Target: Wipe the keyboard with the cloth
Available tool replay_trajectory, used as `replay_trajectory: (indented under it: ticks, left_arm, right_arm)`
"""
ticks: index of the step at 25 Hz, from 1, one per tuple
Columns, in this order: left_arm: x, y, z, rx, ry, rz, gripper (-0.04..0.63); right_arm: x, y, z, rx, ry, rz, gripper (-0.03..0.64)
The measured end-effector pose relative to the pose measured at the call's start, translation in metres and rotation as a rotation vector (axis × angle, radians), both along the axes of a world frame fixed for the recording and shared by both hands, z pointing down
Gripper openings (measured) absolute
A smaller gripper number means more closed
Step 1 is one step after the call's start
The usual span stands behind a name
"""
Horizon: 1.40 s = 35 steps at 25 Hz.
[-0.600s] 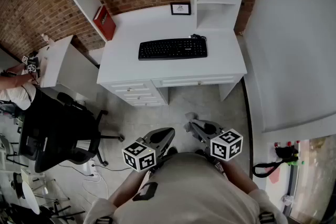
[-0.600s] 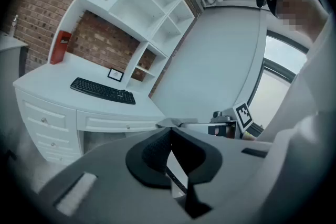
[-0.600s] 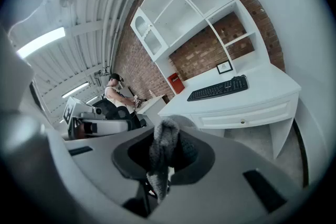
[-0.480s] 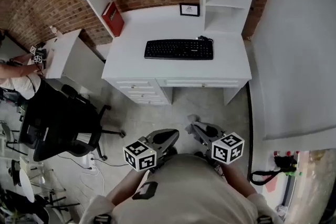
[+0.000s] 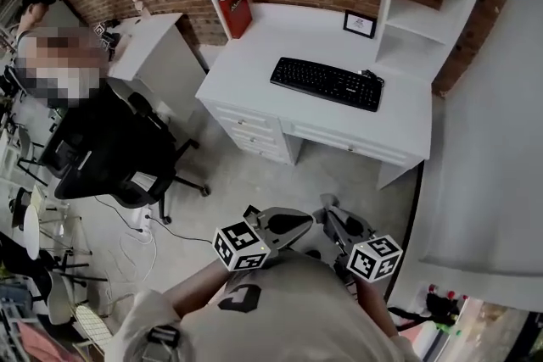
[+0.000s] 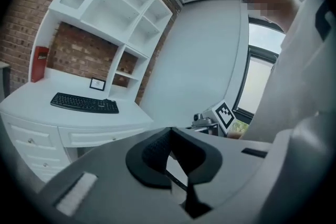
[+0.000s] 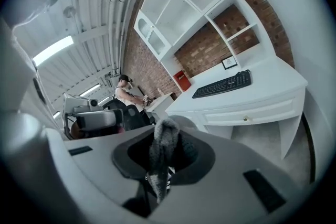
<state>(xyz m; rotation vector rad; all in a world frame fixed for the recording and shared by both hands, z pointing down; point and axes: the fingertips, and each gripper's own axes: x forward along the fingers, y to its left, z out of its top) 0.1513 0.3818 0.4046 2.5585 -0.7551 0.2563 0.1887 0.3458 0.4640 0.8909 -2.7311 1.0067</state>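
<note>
The black keyboard (image 5: 327,83) lies on the white desk (image 5: 254,72), far ahead of both grippers across the floor. It also shows in the left gripper view as the keyboard (image 6: 84,103) and in the right gripper view as the keyboard (image 7: 223,85). My left gripper (image 5: 254,214) is held close to my body, its jaws together with nothing between them (image 6: 169,131). Just beside it, my right gripper (image 5: 333,212) is shut on a grey cloth (image 7: 161,147), which sticks up from its jaws and hangs down between them.
A black office chair (image 5: 110,157) stands on the floor left of the desk. A red book (image 5: 235,10) and a small picture frame (image 5: 361,24) stand at the desk's back under white shelves. A white side table (image 5: 157,47) and a person are at the far left.
The head view has swung, so the desk now lies up and right and looks turned. Both grippers stay low by my body, the cloth still in the right one.
</note>
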Motion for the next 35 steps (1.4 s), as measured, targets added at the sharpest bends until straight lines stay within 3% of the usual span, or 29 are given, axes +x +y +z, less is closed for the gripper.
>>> replay_trajectory:
  ticks: [4, 9, 12, 18, 24, 28, 35]
  left_arm:
    - [-0.017, -0.015, -0.001, -0.017, 0.035, -0.084, 0.003]
    - [-0.076, -0.050, 0.019, -0.086, 0.028, -0.271, 0.003]
    - [-0.098, -0.071, 0.018, -0.098, 0.091, -0.279, 0.003]
    - [-0.140, -0.116, 0.017, -0.103, 0.110, -0.267, 0.003]
    - [-0.223, -0.159, 0.018, -0.072, 0.142, -0.324, 0.003]
    - [-0.276, -0.184, 0.022, -0.060, 0.165, -0.390, 0.003]
    - [-0.293, -0.195, 0.033, -0.113, 0.197, -0.420, 0.003]
  right_arm:
    - [-0.025, -0.002, -0.014, 0.081, 0.016, -0.111, 0.035]
    - [-0.053, -0.016, -0.011, 0.113, 0.098, -0.182, 0.035]
    - [-0.059, -0.036, -0.011, 0.116, 0.134, -0.151, 0.035]
    - [-0.104, -0.081, -0.014, 0.102, 0.182, -0.123, 0.035]
    - [-0.168, -0.128, -0.009, 0.079, 0.238, -0.124, 0.035]
    - [-0.211, -0.146, 0.000, 0.082, 0.309, -0.181, 0.037]
    - [-0.242, -0.166, -0.001, 0.077, 0.314, -0.218, 0.035]
